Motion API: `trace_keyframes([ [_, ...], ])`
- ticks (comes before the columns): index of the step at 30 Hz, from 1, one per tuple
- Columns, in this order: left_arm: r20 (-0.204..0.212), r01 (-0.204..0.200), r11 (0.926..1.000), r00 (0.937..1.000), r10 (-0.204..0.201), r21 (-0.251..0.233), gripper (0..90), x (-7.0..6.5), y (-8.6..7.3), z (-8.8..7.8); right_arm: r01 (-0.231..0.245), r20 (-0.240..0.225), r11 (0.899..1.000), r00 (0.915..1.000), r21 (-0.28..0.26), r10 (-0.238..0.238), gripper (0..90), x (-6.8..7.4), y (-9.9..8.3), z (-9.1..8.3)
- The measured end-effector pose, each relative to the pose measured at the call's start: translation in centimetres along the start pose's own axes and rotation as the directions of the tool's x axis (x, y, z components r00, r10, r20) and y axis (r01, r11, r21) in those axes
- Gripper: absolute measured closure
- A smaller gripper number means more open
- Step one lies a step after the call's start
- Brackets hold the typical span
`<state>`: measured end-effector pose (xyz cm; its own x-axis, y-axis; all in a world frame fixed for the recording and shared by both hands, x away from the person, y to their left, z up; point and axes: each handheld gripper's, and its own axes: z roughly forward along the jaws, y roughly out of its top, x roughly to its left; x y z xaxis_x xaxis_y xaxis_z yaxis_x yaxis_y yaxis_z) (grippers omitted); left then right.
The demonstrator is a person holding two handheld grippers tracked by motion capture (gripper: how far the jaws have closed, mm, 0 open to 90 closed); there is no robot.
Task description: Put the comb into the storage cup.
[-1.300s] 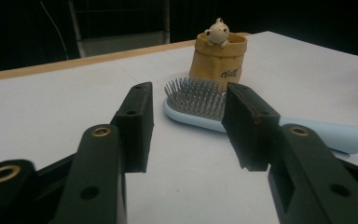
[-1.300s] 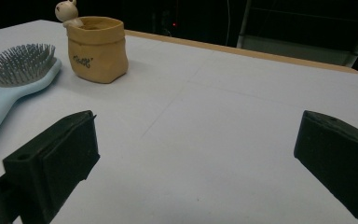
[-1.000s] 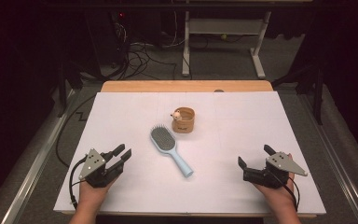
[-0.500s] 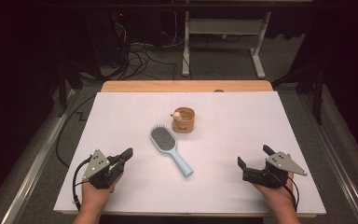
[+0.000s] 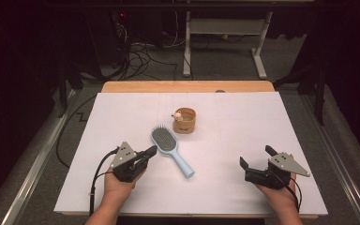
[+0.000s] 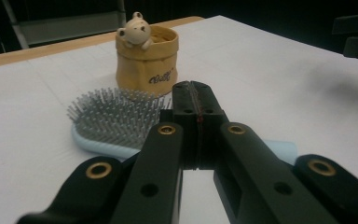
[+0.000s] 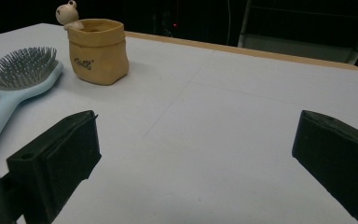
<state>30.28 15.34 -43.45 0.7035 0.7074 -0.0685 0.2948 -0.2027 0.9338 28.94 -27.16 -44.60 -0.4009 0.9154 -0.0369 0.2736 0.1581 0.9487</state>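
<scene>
White table (image 5: 122, 117): left gripper (image 5: 151, 151) clenched empty beside the hairbrush (image 5: 171, 150); right gripper (image 5: 254, 159) released near the front-right corner.

In the left gripper view, the left gripper (image 6: 193, 100) hides most of the hairbrush (image 6: 114, 123) handle. In the right gripper view, that handle runs off the left edge. The lettering on the tan pouch (image 5: 184, 121) is too small to read.

Each black gripper (image 5: 150, 151) carries brass-ringed screw holes, a grey triangular plate and a black cable.
</scene>
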Motion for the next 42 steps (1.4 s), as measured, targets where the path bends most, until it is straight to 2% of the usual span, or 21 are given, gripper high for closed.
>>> trace_keyframes([
  [10, 0.031, 0.010, 0.9999, 0.9995, -0.010, 0.013, 90.0, -1.0, 0.8, 3.1, 0.000, -0.004, 1.000, 1.0000, -0.007, 0.000, 2.0, -0.1, 0.1, -0.2],
  [16, 0.032, 0.024, 0.9977, 0.9992, -0.026, 0.064, 90.0, -1.3, 1.1, 5.0, -0.004, -0.001, 1.000, 1.0000, -0.010, 0.004, 1.9, -0.2, 0.1, -0.2],
  [22, 0.029, 0.043, 0.9911, 0.9985, -0.047, 0.126, 90.0, -2.0, 1.2, 6.8, -0.007, -0.001, 1.000, 1.0000, -0.009, 0.007, 2.0, -0.2, 0.1, -0.2],
  [27, 0.025, 0.031, 0.9813, 0.9990, -0.037, 0.190, 90.0, -2.3, 0.9, 8.1, -0.007, -0.003, 1.000, 1.0000, -0.009, 0.007, 2.0, -0.2, 0.0, -0.2],
  [30, 0.026, 0.032, 0.9726, 0.9989, -0.038, 0.230, 90.0, -2.4, 0.6, 8.8, -0.009, -0.005, 1.000, 0.9999, -0.008, 0.009, 2.0, -0.2, 0.0, -0.1],
  [34, 0.019, 0.005, 0.9592, 0.9998, -0.011, 0.283, 90.0, -2.8, 0.4, 9.5, -0.010, -0.005, 1.000, 0.9999, -0.007, 0.010, 2.0, -0.2, 0.0, -0.1],
  [36, 0.021, -0.013, 0.9564, 0.9998, 0.008, 0.292, 90.0, -3.0, 0.4, 9.7, -0.011, -0.006, 1.000, 0.9999, -0.006, 0.010, 2.0, -0.2, 0.0, -0.1],
  [40, 0.015, -0.035, 0.9442, 0.9994, 0.032, 0.328, 90.0, -3.3, 0.4, 10.2, -0.009, -0.006, 1.000, 0.9999, -0.005, 0.009, 2.0, -0.2, 0.0, -0.1],
  [42, 0.024, -0.042, 0.9342, 0.9990, 0.036, 0.354, 90.0, -3.3, 0.3, 10.4, -0.008, -0.006, 1.000, 0.9999, -0.005, 0.008, 2.0, -0.2, 0.0, -0.1],
])
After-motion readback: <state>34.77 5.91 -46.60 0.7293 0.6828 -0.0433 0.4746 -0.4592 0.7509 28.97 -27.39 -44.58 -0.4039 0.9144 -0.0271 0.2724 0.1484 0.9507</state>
